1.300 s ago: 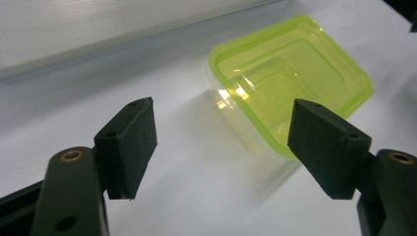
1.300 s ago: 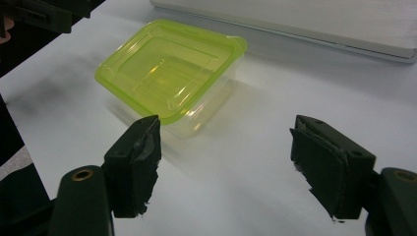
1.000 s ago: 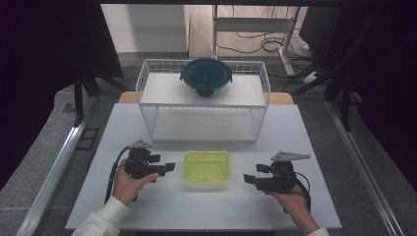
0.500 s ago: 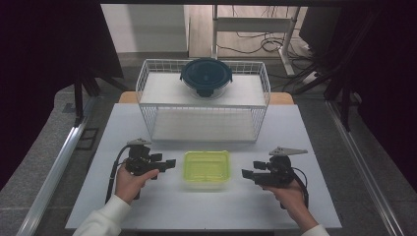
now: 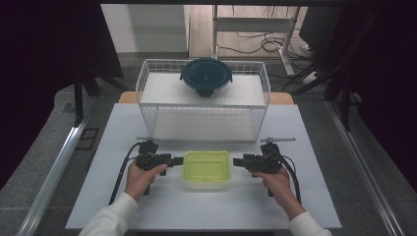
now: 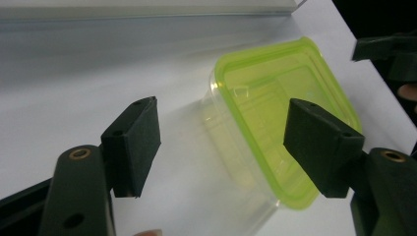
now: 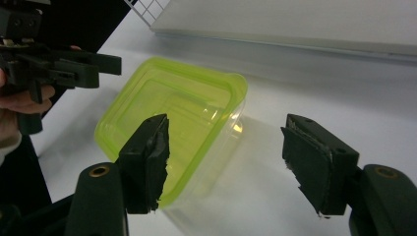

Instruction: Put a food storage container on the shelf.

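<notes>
**mossy_k:** Lime-green lidded clear plastic container [image 5: 207,168] is sitting near the front middle of the white counter [image 5: 314,206], lid on, nothing lifted. How far along is this, you reckon?

**rigwatcher:** Barely started, I'd say. Left gripper [image 5: 173,160] is pointing at the box's left side and right gripper [image 5: 238,161] is pointing at its right side, both just beside the rim. From the high view I can't tell if either one is actually touching it.

**mossy_k:** Are the fingers closing on anything?

**rigwatcher:** Nope. In the left gripper view the black fingers [image 6: 134,144] are standing wide apart with the box ahead of the gap. Same deal on the right: fingers [image 7: 146,161] spread, nothing between them.

**mossy_k:** So what's left?

**rigwatcher:** Pretty much everything, I'm guessing: gripping both sides, then lifting or opening. White wire basket [image 5: 150,112] is standing behind it with a dark blue round lidded bowl [image 5: 206,77] on top, untouched.
</notes>
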